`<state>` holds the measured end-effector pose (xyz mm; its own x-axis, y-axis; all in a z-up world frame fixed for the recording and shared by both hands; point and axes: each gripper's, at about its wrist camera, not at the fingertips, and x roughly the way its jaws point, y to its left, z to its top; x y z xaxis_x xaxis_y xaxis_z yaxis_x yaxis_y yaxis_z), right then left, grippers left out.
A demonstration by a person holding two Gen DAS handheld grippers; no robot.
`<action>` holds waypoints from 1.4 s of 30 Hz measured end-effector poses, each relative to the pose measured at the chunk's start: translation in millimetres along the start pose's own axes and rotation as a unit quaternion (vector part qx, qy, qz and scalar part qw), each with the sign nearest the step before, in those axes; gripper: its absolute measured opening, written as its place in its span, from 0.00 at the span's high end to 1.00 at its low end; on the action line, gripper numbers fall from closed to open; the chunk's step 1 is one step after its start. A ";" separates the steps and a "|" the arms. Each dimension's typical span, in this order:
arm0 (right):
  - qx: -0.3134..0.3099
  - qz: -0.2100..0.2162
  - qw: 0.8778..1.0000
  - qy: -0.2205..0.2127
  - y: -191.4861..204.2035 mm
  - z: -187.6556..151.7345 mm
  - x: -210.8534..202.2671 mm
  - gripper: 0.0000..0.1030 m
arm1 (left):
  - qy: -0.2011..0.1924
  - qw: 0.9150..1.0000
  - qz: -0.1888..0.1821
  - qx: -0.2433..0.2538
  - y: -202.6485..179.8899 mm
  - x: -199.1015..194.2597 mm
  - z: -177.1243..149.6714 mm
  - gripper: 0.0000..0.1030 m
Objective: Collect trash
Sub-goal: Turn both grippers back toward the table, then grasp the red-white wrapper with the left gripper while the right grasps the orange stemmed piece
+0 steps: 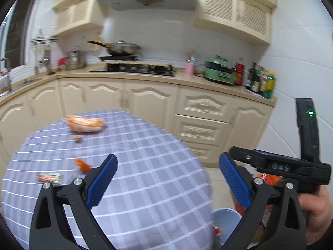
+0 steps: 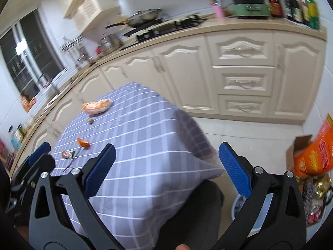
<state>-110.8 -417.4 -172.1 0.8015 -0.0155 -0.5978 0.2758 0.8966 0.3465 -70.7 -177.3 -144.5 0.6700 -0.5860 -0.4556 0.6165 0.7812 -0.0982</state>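
Trash lies on the purple checked tablecloth (image 1: 145, 166): an orange snack bag (image 1: 85, 123) at the far side, a small brown crumb (image 1: 77, 139), an orange wrapper scrap (image 1: 82, 164) and a flat red-white wrapper (image 1: 49, 177). They also show in the right wrist view: the bag (image 2: 96, 106), the scrap (image 2: 82, 143) and the flat wrapper (image 2: 67, 154). My left gripper (image 1: 167, 184) is open and empty above the table's near side. My right gripper (image 2: 166, 170) is open and empty over the table's right corner. A light blue bin (image 1: 225, 223) stands on the floor at the right.
Cream kitchen cabinets (image 1: 199, 112) and a counter with a stove (image 1: 133, 67), pots and bottles (image 1: 260, 80) run behind the table. An orange carton (image 2: 316, 154) and a bag of foil packets (image 2: 316, 189) sit on the floor at the right. The right gripper's body (image 1: 291, 166) shows beside the left one.
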 end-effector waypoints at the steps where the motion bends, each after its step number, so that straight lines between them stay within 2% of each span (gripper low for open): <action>1: -0.008 0.006 1.000 0.002 10.0 0.8 5.1 0.06 | -0.002 1.000 0.009 -0.004 10.3 -2.5 0.1 0.07; 8: -0.056 0.042 0.997 0.024 71.1 0.6 45.6 0.06 | 0.000 0.994 0.098 -0.051 101.5 -16.7 -8.2 0.07; 11: -0.077 0.052 0.995 0.035 94.0 -3.1 63.5 0.06 | 0.013 0.989 0.131 -0.074 142.4 -17.3 -16.6 0.07; 15: -0.099 0.069 0.991 0.051 123.5 -7.6 88.0 0.06 | 0.039 0.983 0.159 -0.084 175.1 -8.9 -28.0 0.07; 20: -0.124 0.083 0.986 0.073 151.1 -11.8 115.8 0.06 | 0.082 0.979 0.171 -0.074 200.7 11.7 -37.9 0.07; 25: -0.143 0.094 0.981 0.091 168.6 -16.1 136.9 0.06 | 0.135 0.975 0.158 -0.080 218.6 43.4 -44.0 0.07; 29: -0.144 0.097 0.980 0.101 173.6 -16.8 149.6 0.06 | 0.161 0.971 0.151 -0.091 227.0 62.3 -42.8 0.09; 30: -0.144 0.098 0.979 0.104 175.6 -16.8 153.6 0.06 | 0.171 0.970 0.144 -0.094 229.1 66.5 -44.2 0.17; 31: -0.145 0.100 0.979 0.106 177.9 -16.7 157.5 0.06 | 0.183 0.970 0.132 -0.096 230.2 71.0 -46.5 0.39; 33: -0.155 0.103 0.976 0.110 183.7 -17.4 163.5 0.06 | 0.182 0.971 0.125 -0.094 229.7 72.7 -46.9 0.42; 34: -0.162 0.105 0.975 0.111 188.7 -18.3 167.3 0.06 | 0.182 0.972 0.114 -0.091 227.7 73.3 -47.3 0.50; 35: -0.168 0.110 0.973 0.113 193.9 -19.4 171.1 0.06 | 0.180 0.974 0.108 -0.090 225.6 72.9 -46.9 0.80; 36: -0.173 0.113 0.971 0.116 197.3 -20.2 173.2 0.06 | 0.182 0.974 0.102 -0.091 225.5 73.4 -47.3 0.86; 38: -0.189 0.119 0.967 0.122 209.0 -22.6 182.0 0.06 | 0.179 0.975 0.092 -0.100 227.1 72.3 -47.2 0.87; 42: -0.205 0.103 0.964 0.137 218.0 -30.1 200.1 0.28 | 0.176 0.976 0.090 -0.097 226.6 64.2 -48.9 0.87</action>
<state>93.7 -211.7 -237.9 0.6319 0.2479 -0.7343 -0.1509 0.9687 0.1971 91.8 -27.4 -239.2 0.5566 -0.3520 -0.7526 0.3890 0.9108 -0.1382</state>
